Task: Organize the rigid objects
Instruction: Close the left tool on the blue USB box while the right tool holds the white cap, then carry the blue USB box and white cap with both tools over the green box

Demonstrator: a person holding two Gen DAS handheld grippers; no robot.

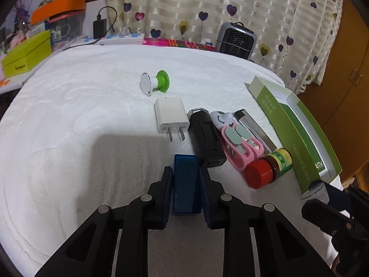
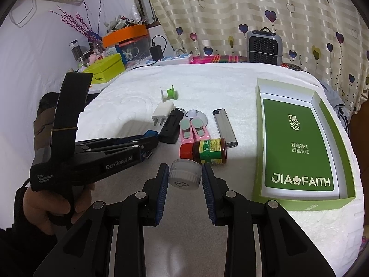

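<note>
My left gripper [image 1: 186,184] pinches the blue block [image 1: 185,182]; my right gripper [image 2: 185,180] clamps the white jar [image 2: 184,175]. I'd lift both straight up, then carry them to the box [image 2: 299,202] at three o'clock.

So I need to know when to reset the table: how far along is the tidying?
Nothing done yet: the green box is empty. In hand: the left gripper clamps a blue block, the right gripper a small white jar. Left on the cloth: charger, black case, pink clip, lighter, red-capped bottle, green spool.
</note>
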